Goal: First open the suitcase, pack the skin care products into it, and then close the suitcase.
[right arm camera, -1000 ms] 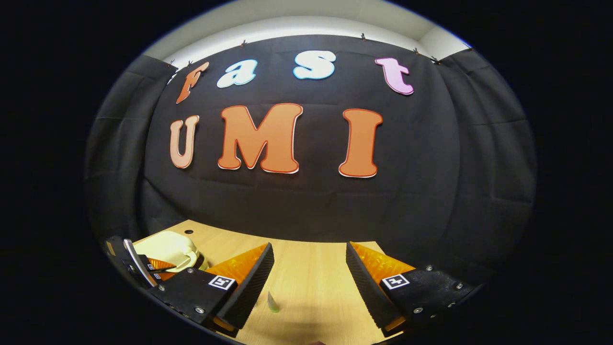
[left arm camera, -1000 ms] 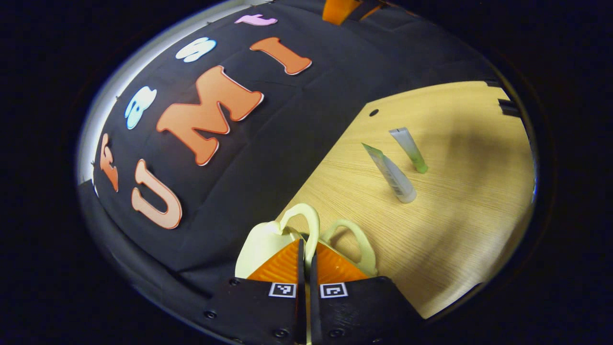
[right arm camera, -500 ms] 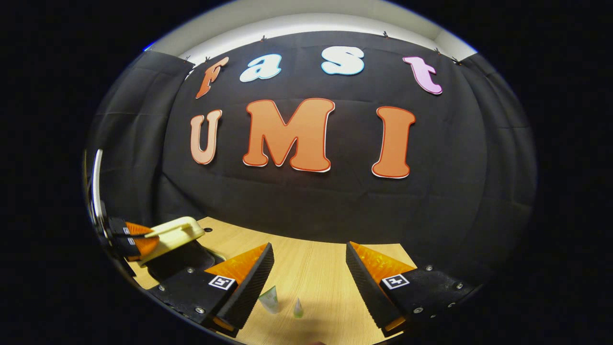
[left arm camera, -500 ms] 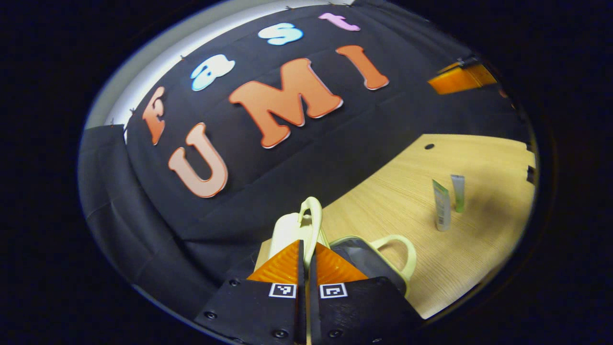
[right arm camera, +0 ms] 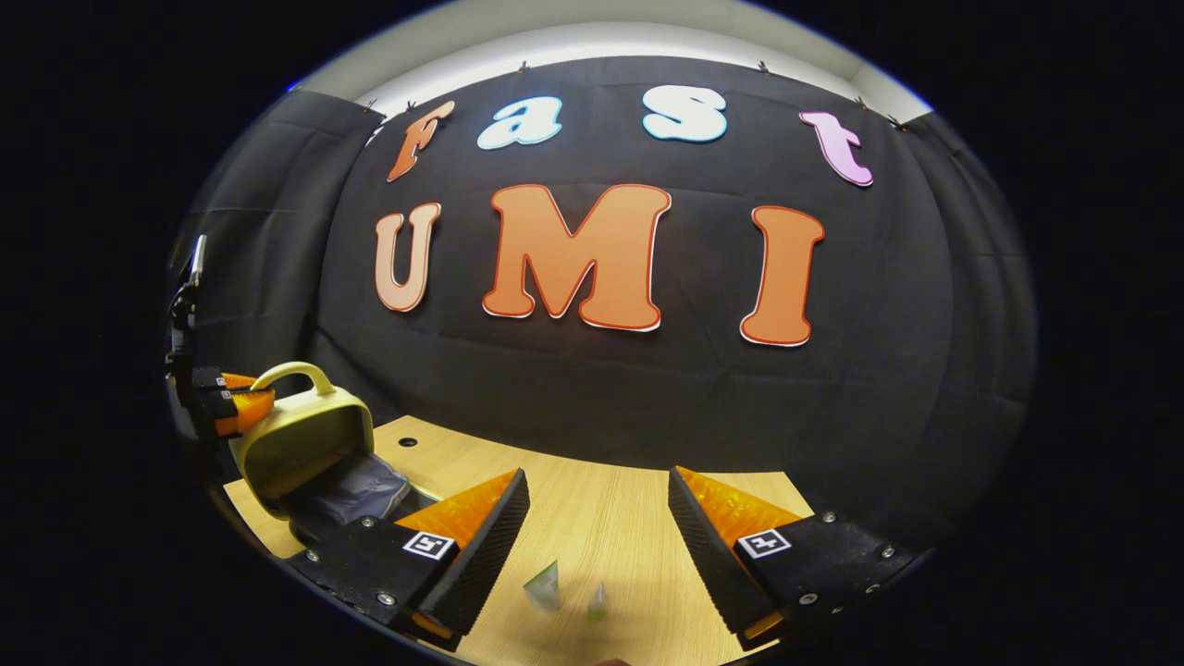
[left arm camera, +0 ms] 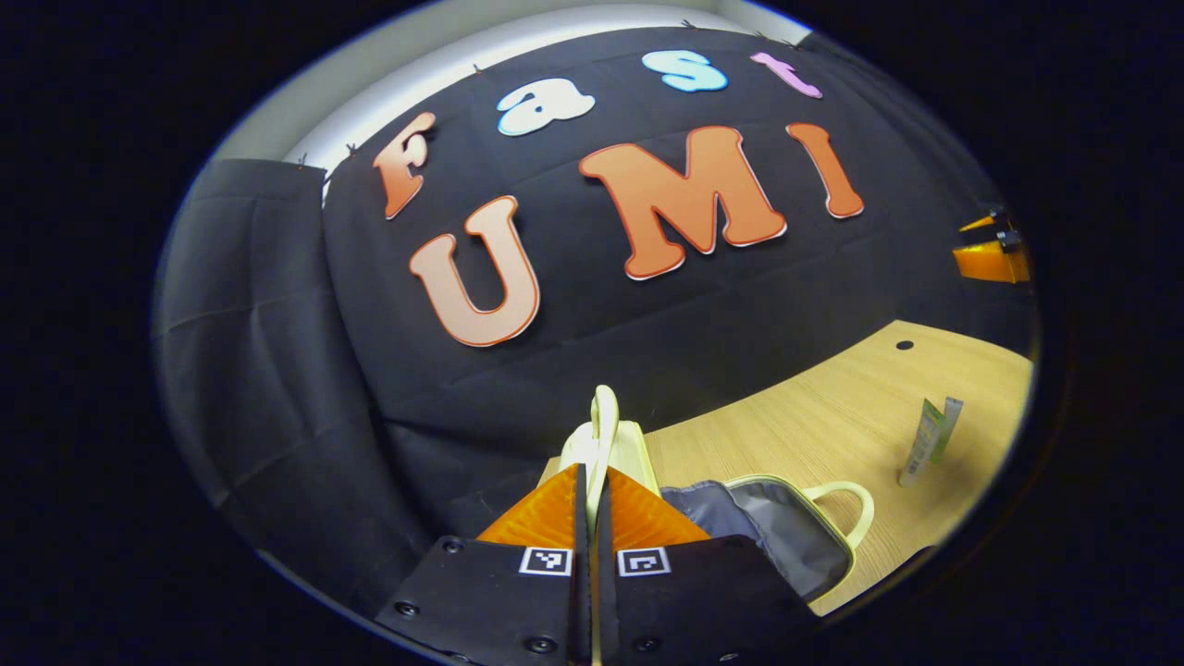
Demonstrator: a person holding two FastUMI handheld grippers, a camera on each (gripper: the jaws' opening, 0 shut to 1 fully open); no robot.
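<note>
Now the wooden table [right arm camera: 601,518] spreads under both my grippers, and the pale yellow suitcase [right arm camera: 301,444] sits at its left end, propped open with its grey lining [left arm camera: 777,527] showing. My left gripper [left arm camera: 589,481] is clamped on the lid's handle [left arm camera: 604,421], both orange fingers pressed together around the thin loop, holding the lid [left arm camera: 592,444] upright while the base lies flat on the table with its own handle [left arm camera: 846,504] pointing toward the tubes. In the right gripper view I can see that same left gripper [right arm camera: 227,407] at the far left, gripping beside the raised lid. My right gripper [right arm camera: 597,527] hangs above the table with its jaws spread wide and nothing between them. Just below and ahead of it stand the two skin care tubes [right arm camera: 564,592], a white one and a smaller green-tinted one, close together, upright on their caps with their crimped ends up. Their long axes run vertically, so I judge the right gripper, clearly the nearer one, should come down and close across a tube's flat sides. From there the open suitcase lies off to my left, well apart from the tubes.
</note>
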